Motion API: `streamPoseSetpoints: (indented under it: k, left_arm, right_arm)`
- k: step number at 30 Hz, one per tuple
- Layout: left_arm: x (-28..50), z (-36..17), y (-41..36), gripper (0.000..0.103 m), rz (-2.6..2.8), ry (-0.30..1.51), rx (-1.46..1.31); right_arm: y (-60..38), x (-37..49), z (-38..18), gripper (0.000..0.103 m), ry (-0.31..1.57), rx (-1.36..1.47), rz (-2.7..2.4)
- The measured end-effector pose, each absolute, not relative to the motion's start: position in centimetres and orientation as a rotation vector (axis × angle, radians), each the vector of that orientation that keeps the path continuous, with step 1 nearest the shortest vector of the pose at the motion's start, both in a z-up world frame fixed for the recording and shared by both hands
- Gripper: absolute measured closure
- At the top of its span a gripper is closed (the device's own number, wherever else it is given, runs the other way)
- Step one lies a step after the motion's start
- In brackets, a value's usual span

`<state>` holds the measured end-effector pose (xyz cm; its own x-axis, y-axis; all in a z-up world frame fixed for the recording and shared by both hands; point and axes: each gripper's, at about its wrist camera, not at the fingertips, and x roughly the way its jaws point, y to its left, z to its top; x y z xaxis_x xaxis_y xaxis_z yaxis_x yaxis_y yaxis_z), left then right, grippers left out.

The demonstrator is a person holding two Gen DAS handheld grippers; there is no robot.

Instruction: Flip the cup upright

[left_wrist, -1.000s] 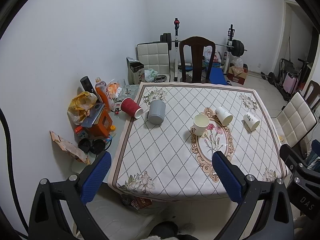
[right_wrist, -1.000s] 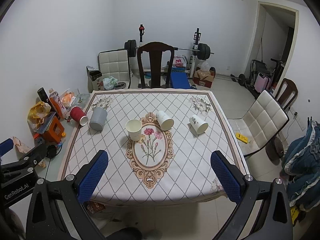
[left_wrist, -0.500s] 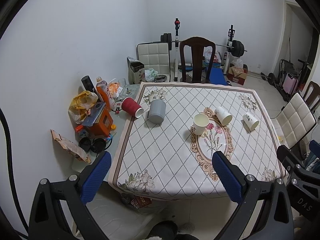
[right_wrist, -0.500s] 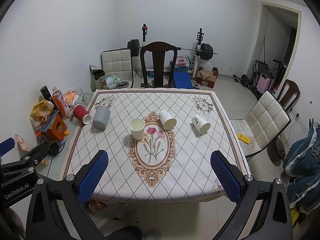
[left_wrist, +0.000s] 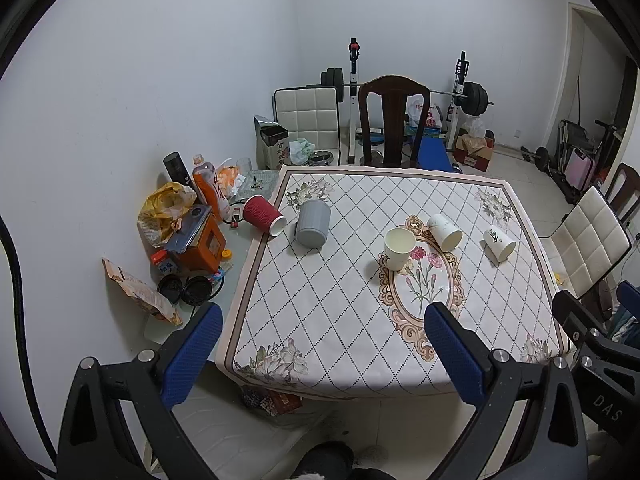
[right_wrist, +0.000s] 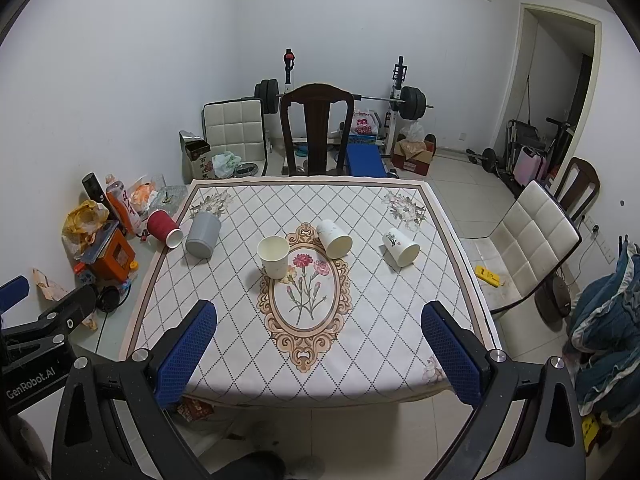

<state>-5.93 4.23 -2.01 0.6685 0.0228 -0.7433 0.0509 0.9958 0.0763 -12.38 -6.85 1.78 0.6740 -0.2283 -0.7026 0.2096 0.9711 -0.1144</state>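
Several cups are on a table with a diamond-pattern cloth (left_wrist: 344,308) (right_wrist: 240,320). One white paper cup (left_wrist: 399,248) (right_wrist: 273,256) stands upright near the middle. Two white cups lie on their sides: one (left_wrist: 445,232) (right_wrist: 335,237) by the floral oval, one (left_wrist: 499,244) (right_wrist: 401,248) further right. A grey cup (left_wrist: 314,223) (right_wrist: 203,234) and a red ribbed cup (left_wrist: 264,214) (right_wrist: 164,228) lie tipped at the left edge. My left gripper (left_wrist: 324,356) and right gripper (right_wrist: 320,352) are open and empty, held back from the table's near edge.
Clutter sits on a side surface left of the table: bottles (left_wrist: 208,188), a yellow bag (left_wrist: 168,208), an orange box (left_wrist: 200,248). A dark wooden chair (left_wrist: 394,120) stands behind the table, a white padded chair (right_wrist: 532,240) to the right. Weight equipment lines the back wall.
Both grippers have drifted slightly back and up from the table; the view has shifted a little. The cups have not moved and both grippers stay open.
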Motion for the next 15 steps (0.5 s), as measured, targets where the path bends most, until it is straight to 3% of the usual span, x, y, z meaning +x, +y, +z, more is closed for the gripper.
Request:
streamPoseSetpoints:
  k: [15]
  left_arm:
    - [-6.79, -1.10, 4.05, 0.000, -0.004, 0.828, 0.084]
  right_arm:
    - [-6.97, -12.84, 2.08, 0.000, 0.788, -0.024, -0.242]
